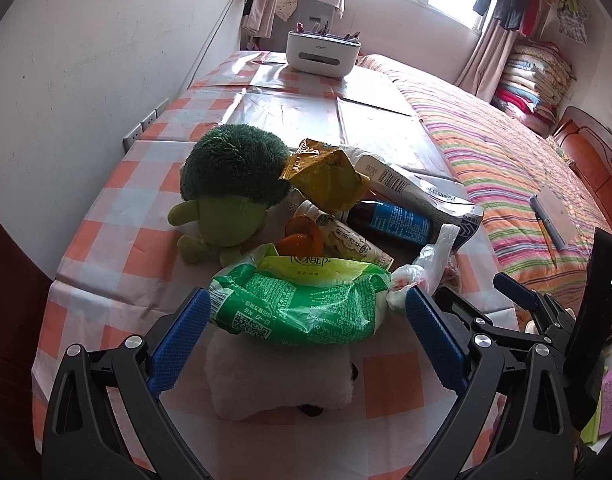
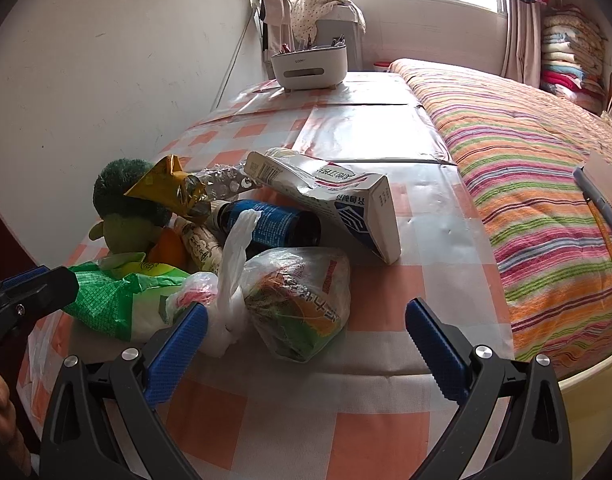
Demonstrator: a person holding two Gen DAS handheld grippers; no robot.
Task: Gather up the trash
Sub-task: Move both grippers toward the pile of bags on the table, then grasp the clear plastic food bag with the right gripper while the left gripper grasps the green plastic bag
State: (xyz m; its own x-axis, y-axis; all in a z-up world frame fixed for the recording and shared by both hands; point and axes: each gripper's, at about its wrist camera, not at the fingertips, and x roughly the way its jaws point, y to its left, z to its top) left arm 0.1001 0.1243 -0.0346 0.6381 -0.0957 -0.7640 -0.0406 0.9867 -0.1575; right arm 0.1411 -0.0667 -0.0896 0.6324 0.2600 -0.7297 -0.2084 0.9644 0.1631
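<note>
Checked worktop [image 1: 117, 184] carries the trash pile, beside a striped bed. My left claw [image 1: 308, 308] spreads wide around the green wrapper [image 1: 297, 304]; my right claw [image 2: 306, 320] gapes empty. Wrapper looks light, crinkly, slippery: pinch mid-body.

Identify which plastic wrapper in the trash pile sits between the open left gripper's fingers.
The green wrapper: it lies between the left gripper fingers, unlike the yellow wrapper propped farther back beside the broccoli plush.
</note>
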